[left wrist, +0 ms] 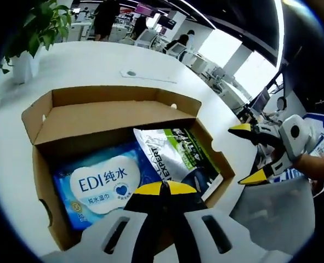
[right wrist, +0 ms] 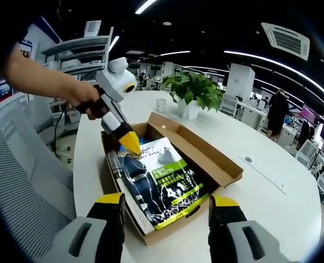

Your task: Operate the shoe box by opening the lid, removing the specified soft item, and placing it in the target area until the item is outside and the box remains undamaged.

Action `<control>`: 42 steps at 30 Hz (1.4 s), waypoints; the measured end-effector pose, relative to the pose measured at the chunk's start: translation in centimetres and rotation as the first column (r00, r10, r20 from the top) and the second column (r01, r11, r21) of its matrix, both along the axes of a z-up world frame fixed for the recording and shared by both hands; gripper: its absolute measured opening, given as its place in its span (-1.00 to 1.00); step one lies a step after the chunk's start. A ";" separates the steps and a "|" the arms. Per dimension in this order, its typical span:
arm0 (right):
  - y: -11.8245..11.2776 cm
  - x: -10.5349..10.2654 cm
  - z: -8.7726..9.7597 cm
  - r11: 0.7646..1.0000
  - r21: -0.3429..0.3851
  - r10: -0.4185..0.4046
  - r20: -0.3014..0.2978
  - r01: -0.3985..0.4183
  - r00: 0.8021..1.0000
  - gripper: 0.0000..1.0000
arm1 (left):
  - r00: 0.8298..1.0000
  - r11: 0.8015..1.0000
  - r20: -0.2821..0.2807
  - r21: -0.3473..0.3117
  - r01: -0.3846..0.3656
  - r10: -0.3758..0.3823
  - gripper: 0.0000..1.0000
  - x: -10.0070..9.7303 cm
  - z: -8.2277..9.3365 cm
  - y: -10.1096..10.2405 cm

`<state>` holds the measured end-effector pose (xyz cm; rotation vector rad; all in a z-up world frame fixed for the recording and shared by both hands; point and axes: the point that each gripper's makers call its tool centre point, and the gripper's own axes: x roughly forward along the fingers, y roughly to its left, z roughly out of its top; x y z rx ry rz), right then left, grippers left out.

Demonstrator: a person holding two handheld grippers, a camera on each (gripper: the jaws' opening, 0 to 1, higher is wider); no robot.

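Over the open shoe box (right wrist: 172, 164), left gripper (right wrist: 130, 143) points down, jaws together.

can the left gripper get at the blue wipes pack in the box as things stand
Probably yes. The box lies open, the left gripper hangs right over the blue wipes pack with its jaws shut, and nothing covers the pack; the green pouch lies beside it.

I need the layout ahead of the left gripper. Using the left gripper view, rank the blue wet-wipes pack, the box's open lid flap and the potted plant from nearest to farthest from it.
1. Blue wet-wipes pack: in the box, just beyond the left gripper.
2. Open lid flap: folded back at the box's far side.
3. Potted plant: on the white table past the box, at the view's upper left.
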<state>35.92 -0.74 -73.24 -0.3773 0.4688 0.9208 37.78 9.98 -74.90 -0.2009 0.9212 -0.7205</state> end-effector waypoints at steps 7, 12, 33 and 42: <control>0.6 0.2 -0.4 1.000 0.001 -0.001 -0.011 0.001 1.000 0.17 | 0.999 1.000 0.026 0.006 0.020 -0.020 -1.00 0.3 1.4 -0.5; 1.2 0.3 -0.6 1.000 0.001 -0.001 -0.018 0.001 1.000 0.13 | 0.999 0.999 0.042 0.006 0.032 -0.032 -1.00 0.5 2.3 -0.9; 3.2 0.7 -2.7 0.998 -0.042 -0.051 -0.051 0.049 0.997 -0.07 | 0.997 0.999 0.068 0.021 0.041 -0.042 -1.00 1.1 4.6 -3.0; 3.7 0.7 -3.1 0.996 -0.068 -0.053 -0.041 0.050 0.998 -0.49 | 0.997 0.999 0.072 0.031 0.034 -0.037 -1.00 1.0 4.4 -2.7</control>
